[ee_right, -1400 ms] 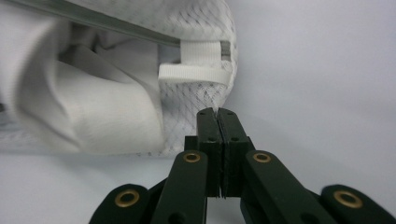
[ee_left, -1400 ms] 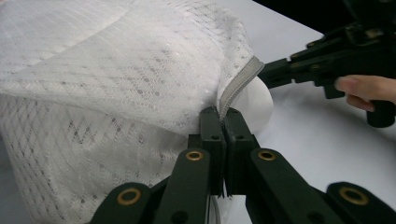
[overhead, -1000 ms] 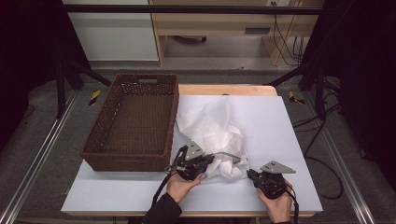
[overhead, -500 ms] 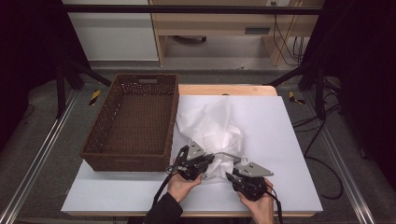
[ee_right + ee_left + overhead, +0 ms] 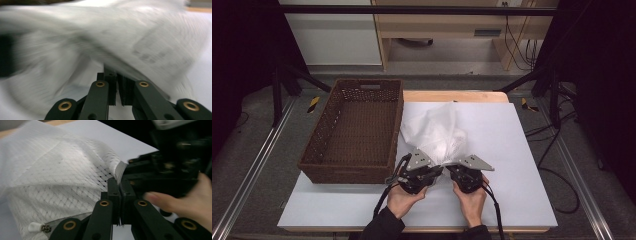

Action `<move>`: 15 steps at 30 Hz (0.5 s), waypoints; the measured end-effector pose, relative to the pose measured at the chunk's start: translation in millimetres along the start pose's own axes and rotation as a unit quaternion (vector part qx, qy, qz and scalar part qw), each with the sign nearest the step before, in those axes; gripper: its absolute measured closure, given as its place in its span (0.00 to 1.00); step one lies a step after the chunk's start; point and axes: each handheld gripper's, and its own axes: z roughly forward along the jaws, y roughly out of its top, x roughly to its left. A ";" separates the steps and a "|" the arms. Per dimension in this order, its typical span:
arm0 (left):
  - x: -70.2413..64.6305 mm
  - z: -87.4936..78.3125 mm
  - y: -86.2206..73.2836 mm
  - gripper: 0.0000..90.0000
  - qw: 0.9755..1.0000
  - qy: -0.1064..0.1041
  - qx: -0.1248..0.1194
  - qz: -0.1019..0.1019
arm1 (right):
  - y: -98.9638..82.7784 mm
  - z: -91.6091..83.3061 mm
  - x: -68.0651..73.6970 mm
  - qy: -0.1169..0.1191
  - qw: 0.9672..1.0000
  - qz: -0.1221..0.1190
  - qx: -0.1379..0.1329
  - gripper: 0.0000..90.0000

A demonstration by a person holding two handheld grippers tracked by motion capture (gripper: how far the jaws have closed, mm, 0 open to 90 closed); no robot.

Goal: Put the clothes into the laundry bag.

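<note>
A white mesh garment [image 5: 438, 135] lies bunched near the middle of the white table [image 5: 517, 150], just right of the wicker basket [image 5: 354, 130]. We judge it light, soft and floppy, best held by its hem. Our left gripper [image 5: 117, 187] pinches the grey edge; our right gripper [image 5: 116, 75] has just clamped fabric beside it.
</note>
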 end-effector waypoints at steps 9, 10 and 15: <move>16.1 19.1 -19.1 0.98 0.999 0.027 0.030 -0.012 | -3.4 10.3 -10.2 -0.005 1.000 0.009 0.004 0.76; 18.3 20.9 -20.3 0.98 0.999 0.031 0.031 -0.013 | -3.1 4.4 -10.8 0.004 1.000 0.003 0.008 0.70; 20.5 27.9 -23.8 0.98 0.998 0.048 0.033 -0.013 | -12.8 -18.7 -15.4 0.020 0.998 -0.042 0.042 0.49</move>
